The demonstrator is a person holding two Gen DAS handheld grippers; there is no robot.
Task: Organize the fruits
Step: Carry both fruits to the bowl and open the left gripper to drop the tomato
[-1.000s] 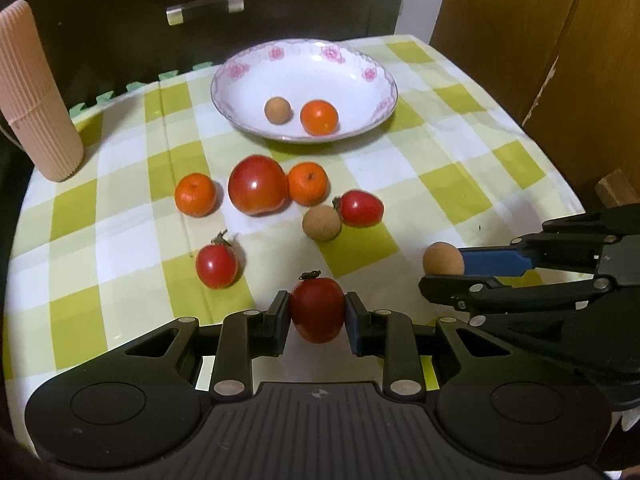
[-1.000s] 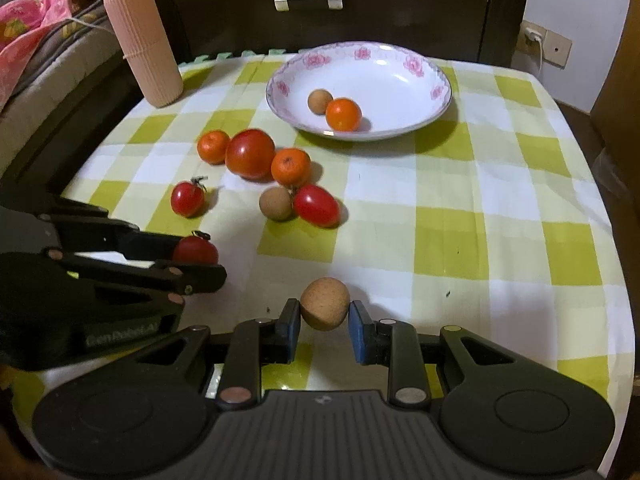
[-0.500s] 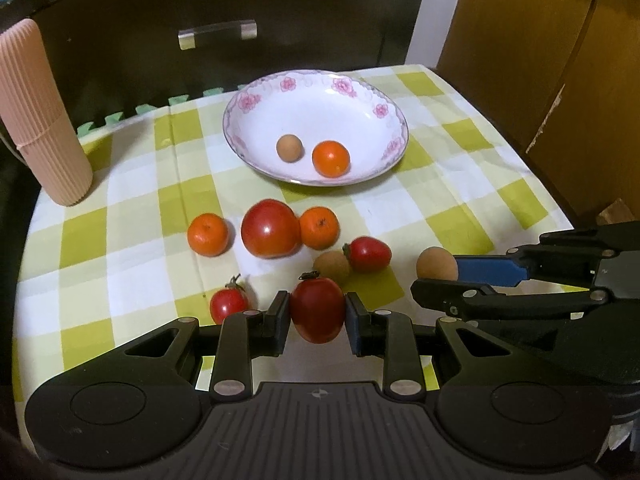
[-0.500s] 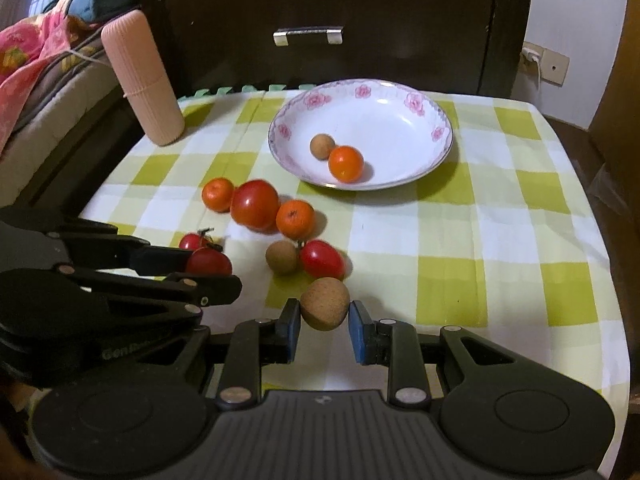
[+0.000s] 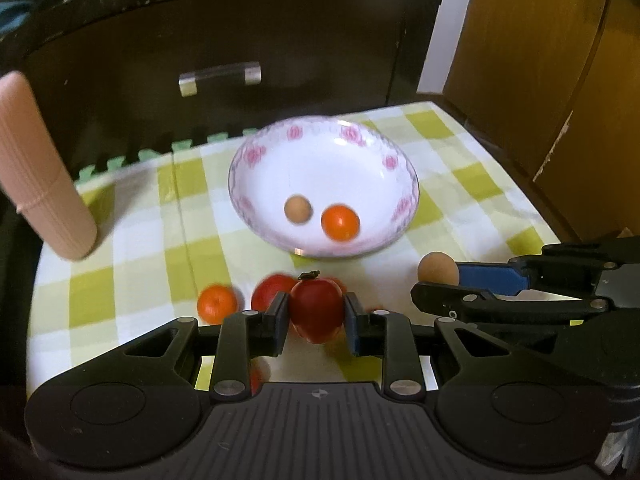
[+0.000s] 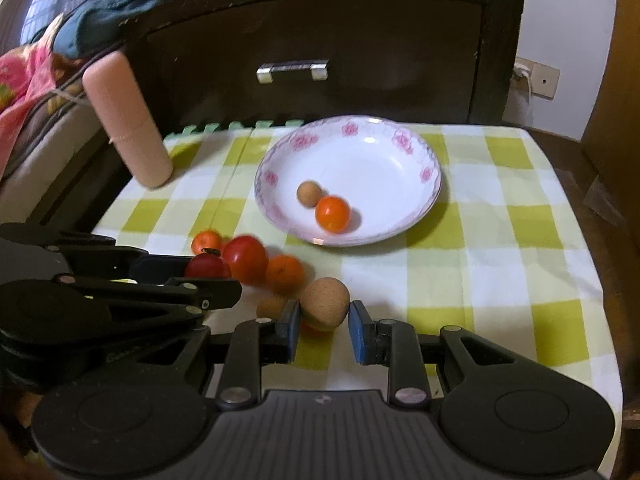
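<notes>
My left gripper (image 5: 316, 314) is shut on a red cherry tomato (image 5: 317, 310) and holds it above the table, in front of the white flowered bowl (image 5: 396, 168). My right gripper (image 6: 323, 320) is shut on a tan longan (image 6: 325, 308), also lifted; it shows in the left wrist view (image 5: 438, 269) at the right. The bowl (image 6: 400, 136) holds a small longan (image 6: 309, 193) and an orange fruit (image 6: 333, 214). On the cloth lie a big tomato (image 6: 245, 258), two small oranges (image 6: 285, 273) (image 6: 206, 241) and another longan (image 6: 271, 306).
A pink ribbed cylinder (image 5: 38, 184) stands at the table's back left. A dark drawer cabinet (image 6: 292, 68) rises behind the table. Wooden panels (image 5: 540, 60) stand to the right. The green-checked tablecloth (image 6: 500, 240) covers the table.
Both grippers have risen and moved toward the bowl, each carrying its fruit. The loose fruits on the cloth now sit lower and closer under the fingers.
</notes>
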